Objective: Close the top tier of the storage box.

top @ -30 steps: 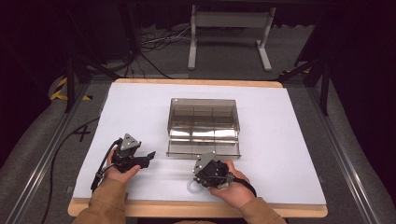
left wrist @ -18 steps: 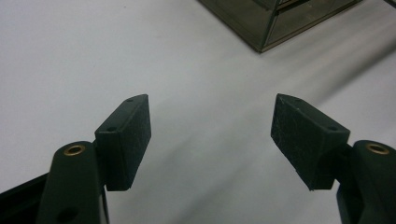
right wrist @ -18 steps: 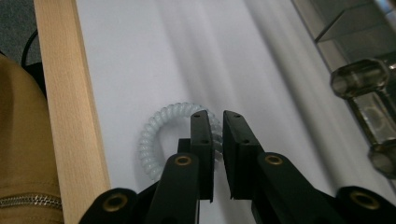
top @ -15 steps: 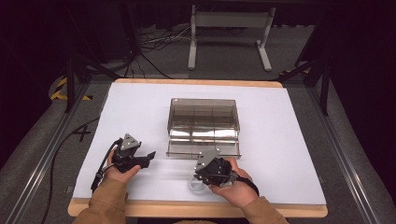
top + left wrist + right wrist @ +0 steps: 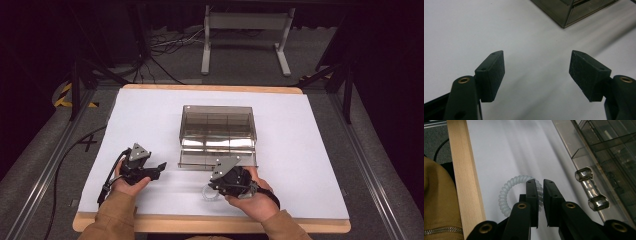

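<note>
A translucent white coil ring (image 5: 506,195) lies on the white table near its front edge, and is also in the high view (image 5: 207,195). My right gripper (image 5: 539,181) is shut on the ring's right side, with a bit of coil showing in the thin gap between the jaws. In the high view the right gripper (image 5: 215,188) sits just in front of the smoky clear drawer box (image 5: 217,127). The box's bottom drawer is pulled out, its clear bar handle (image 5: 591,192) just right of my jaws. My left gripper (image 5: 537,55) stands wide open over bare table, seen in the high view (image 5: 159,169) left of the box.
The table's wooden front edge (image 5: 461,170) runs close beside the ring, with a tan sleeve (image 5: 436,195) past it. A corner of the drawer box (image 5: 574,10) lies ahead of the left gripper. A metal stand (image 5: 245,30) is on the floor beyond the table.
The right hand and its gripper have edged slightly toward the ring and settled over it. The left gripper has stayed where it was, open.
</note>
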Tool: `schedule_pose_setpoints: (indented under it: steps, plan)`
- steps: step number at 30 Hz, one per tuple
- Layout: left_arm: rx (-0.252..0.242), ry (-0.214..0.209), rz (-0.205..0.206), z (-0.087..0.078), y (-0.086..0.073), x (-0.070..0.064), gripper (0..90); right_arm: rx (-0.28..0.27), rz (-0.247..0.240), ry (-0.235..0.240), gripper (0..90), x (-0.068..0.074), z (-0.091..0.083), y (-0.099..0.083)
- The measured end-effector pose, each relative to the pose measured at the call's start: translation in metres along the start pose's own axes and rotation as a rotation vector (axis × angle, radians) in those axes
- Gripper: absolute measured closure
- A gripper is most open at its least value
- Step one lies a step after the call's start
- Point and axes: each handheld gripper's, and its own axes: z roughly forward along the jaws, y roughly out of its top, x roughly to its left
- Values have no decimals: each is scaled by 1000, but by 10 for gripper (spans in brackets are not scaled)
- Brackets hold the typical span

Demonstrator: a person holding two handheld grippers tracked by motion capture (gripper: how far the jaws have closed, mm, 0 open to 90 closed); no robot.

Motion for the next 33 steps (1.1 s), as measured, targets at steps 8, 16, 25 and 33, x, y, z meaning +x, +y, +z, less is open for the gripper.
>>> schedule_pose_setpoints:
  steps: [8, 16, 25, 33]
  plan:
    - [-1, 2, 1, 0, 0, 0, 295, -5, -1, -7, 834, -1, -7, 4]
    - [-1, 1, -1, -1, 0, 0, 296, -18, 0, -22, 834, -5, -19, 10]
    - [0, 0, 0, 0, 0, 0, 295, -26, 2, -38, 834, -7, -28, 16]
    - [0, 0, 0, 0, 0, 0, 296, -36, 6, -53, 834, -12, -37, 21]
